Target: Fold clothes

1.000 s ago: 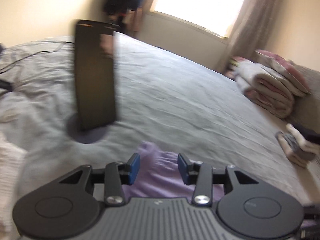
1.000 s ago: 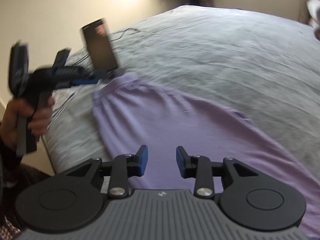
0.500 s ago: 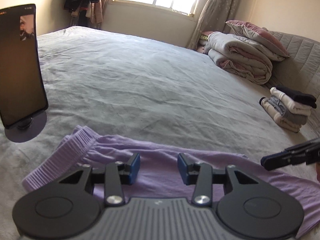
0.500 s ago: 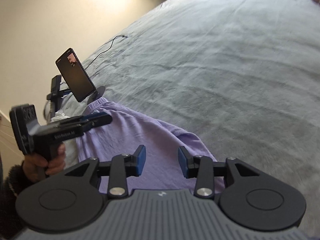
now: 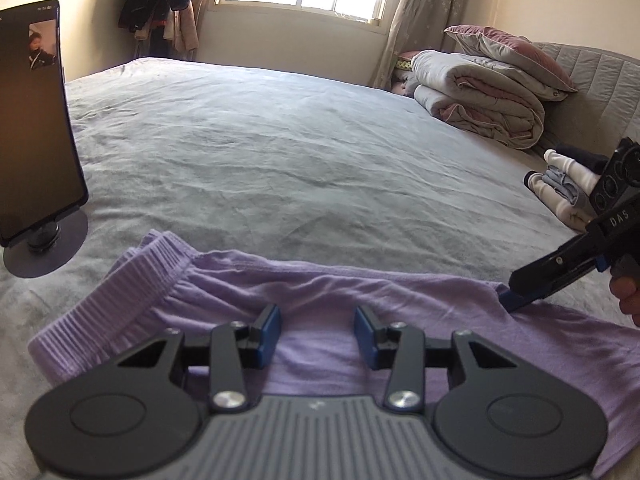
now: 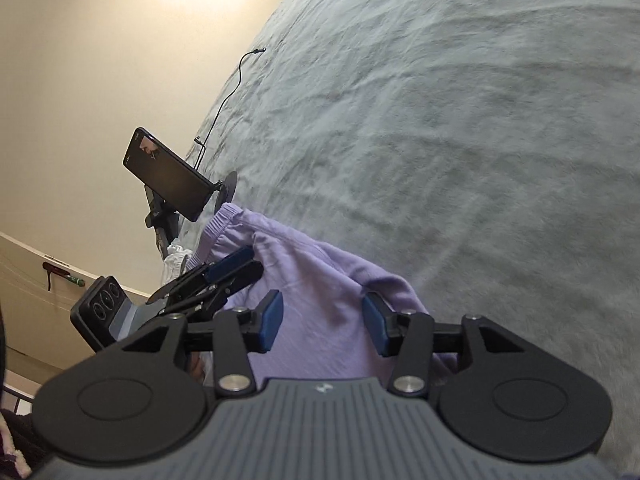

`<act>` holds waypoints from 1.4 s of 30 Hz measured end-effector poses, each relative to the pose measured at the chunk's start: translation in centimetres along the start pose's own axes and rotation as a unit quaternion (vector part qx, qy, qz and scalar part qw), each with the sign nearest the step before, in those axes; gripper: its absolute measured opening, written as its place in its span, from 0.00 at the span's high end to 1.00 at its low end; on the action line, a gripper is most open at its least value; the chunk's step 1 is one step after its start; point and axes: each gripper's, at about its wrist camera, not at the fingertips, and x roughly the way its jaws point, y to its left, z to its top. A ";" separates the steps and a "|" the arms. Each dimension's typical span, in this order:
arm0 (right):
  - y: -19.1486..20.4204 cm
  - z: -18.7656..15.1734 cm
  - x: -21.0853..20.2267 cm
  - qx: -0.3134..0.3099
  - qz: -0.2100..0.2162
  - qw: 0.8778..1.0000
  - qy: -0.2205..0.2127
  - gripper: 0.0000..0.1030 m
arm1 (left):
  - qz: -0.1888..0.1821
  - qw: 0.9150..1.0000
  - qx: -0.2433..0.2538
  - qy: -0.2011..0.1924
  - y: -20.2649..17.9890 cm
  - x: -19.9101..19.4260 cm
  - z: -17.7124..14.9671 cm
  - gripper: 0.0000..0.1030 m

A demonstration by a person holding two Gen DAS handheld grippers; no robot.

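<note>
A light purple garment (image 5: pixel 360 292) with a ribbed waistband (image 5: pixel 120 300) lies flat at the near edge of the grey bed (image 5: pixel 320 152). My left gripper (image 5: pixel 316 336) hovers low over it just right of the waistband, jaws open, nothing pinched between the pads. In the left wrist view my right gripper (image 5: pixel 516 300) comes in from the right, its blue tip touching the garment's far edge. In the right wrist view my right gripper (image 6: pixel 322 326) is over a raised fold of the purple garment (image 6: pixel 320 280), its jaws opening and pads clear of the cloth. The left gripper (image 6: pixel 240 268) lies beside it.
A phone on a round stand (image 5: pixel 32 120) stands left of the waistband, a black cable (image 6: pixel 228 96) trailing behind it. A rolled duvet with a pillow (image 5: pixel 480 96) and a small stack of folded clothes (image 5: pixel 560 188) sit far right. A white garment (image 6: pixel 176 264) lies at the bed's edge.
The left gripper swung right and settled low over the waistband end. The right gripper moved along the garment to its other end, rolled, and its jaws widened.
</note>
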 end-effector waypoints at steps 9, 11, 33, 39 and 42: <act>-0.8 1.4 -0.5 0.014 -0.005 1.000 0.016 0.48 | -0.001 1.000 0.002 0.002 0.1 0.1 0.0 0.59; -0.8 1.7 -0.1 0.016 -0.003 1.000 0.018 0.47 | -0.001 1.000 0.002 0.002 0.0 0.0 0.0 0.59; -2.4 1.4 0.7 0.123 0.091 0.987 -0.060 0.43 | -0.012 1.000 -0.014 0.004 0.9 -0.3 0.6 0.59; -2.9 0.6 1.0 0.143 0.072 0.985 -0.060 0.51 | 0.021 0.998 -0.054 -0.010 3.5 -1.3 1.5 0.59; -2.0 0.7 1.6 0.124 0.031 0.991 -0.050 0.79 | 0.029 0.996 -0.079 -0.014 4.9 -1.5 1.8 0.65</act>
